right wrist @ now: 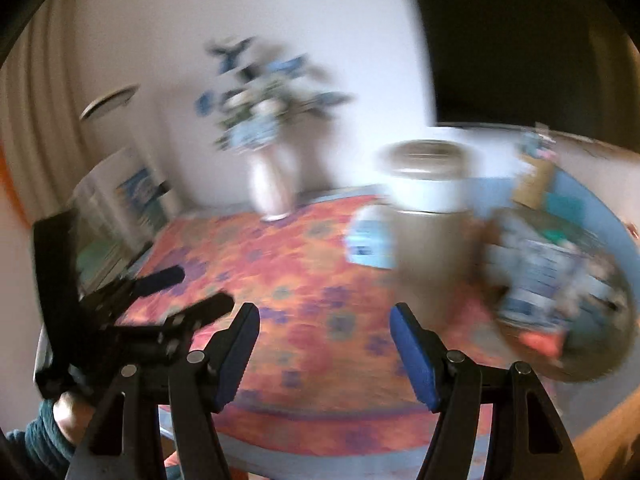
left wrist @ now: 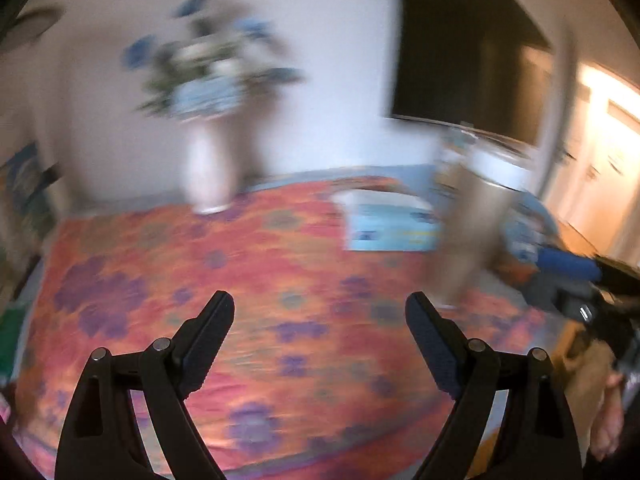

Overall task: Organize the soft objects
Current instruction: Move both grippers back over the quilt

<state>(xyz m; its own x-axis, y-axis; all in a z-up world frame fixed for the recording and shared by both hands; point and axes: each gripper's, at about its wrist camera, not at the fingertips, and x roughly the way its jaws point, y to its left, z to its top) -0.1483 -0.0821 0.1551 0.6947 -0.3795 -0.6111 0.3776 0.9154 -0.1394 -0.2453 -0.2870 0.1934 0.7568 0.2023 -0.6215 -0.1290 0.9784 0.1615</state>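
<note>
Both views are motion-blurred. My left gripper [left wrist: 320, 308] is open and empty above an orange-red cloth with purple flowers [left wrist: 240, 280] on the table. My right gripper [right wrist: 325, 320] is open and empty above the same cloth [right wrist: 304, 292]. The left gripper also shows in the right wrist view [right wrist: 200, 292] at the lower left, open. A round basket [right wrist: 592, 360] at the right holds a heap of soft fabric items [right wrist: 544, 272], blurred. The right gripper's blue pad [left wrist: 568, 266] shows at the right edge of the left wrist view.
A white vase with blue flowers [left wrist: 208, 168] stands at the table's back. A light blue box [left wrist: 388, 224] lies on the cloth. A tall white-and-tan cylinder [right wrist: 428, 216] stands mid-right. A dark TV [left wrist: 472, 52] hangs on the wall.
</note>
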